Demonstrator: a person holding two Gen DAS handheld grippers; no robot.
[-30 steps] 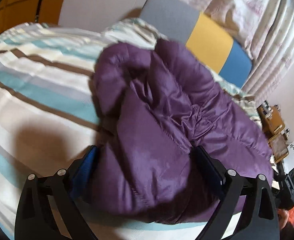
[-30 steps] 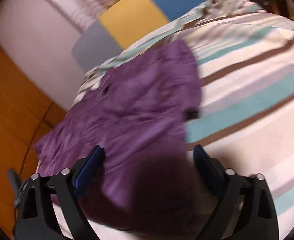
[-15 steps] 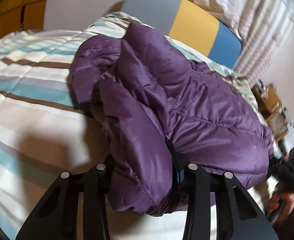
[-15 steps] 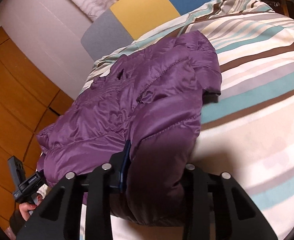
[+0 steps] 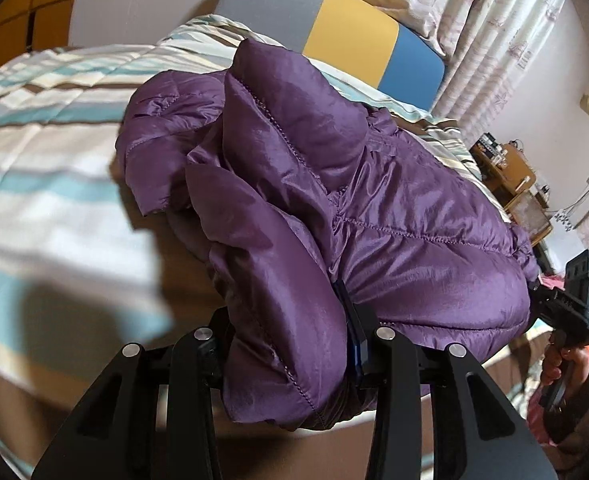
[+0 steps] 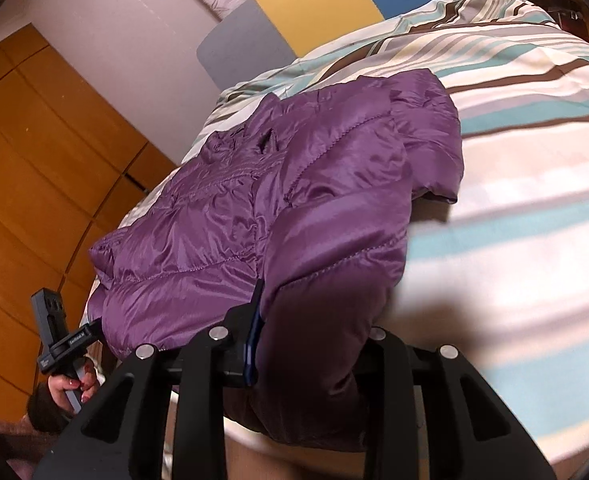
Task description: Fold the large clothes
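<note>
A purple puffer jacket (image 5: 334,208) lies bunched on the striped bed cover (image 5: 46,184). My left gripper (image 5: 290,344) is shut on a thick fold at the jacket's near edge and holds it raised. In the right wrist view the same jacket (image 6: 278,208) spreads from the left edge of the bed towards the middle. My right gripper (image 6: 314,340) is shut on the other near fold of the jacket. Each gripper shows in the other's view, held in a hand: the right one (image 5: 574,304) at the far right, the left one (image 6: 58,340) at the lower left.
A grey, yellow and blue headboard (image 5: 334,28) stands at the far end of the bed. Patterned curtains (image 5: 494,32) hang to the right of it. A wooden shelf with small items (image 5: 510,176) stands beyond the bed. Orange wooden panels (image 6: 34,168) line the wall.
Both grippers went from open around the jacket's near edge to shut on folds of it. The gripped folds have risen off the bed cover.
</note>
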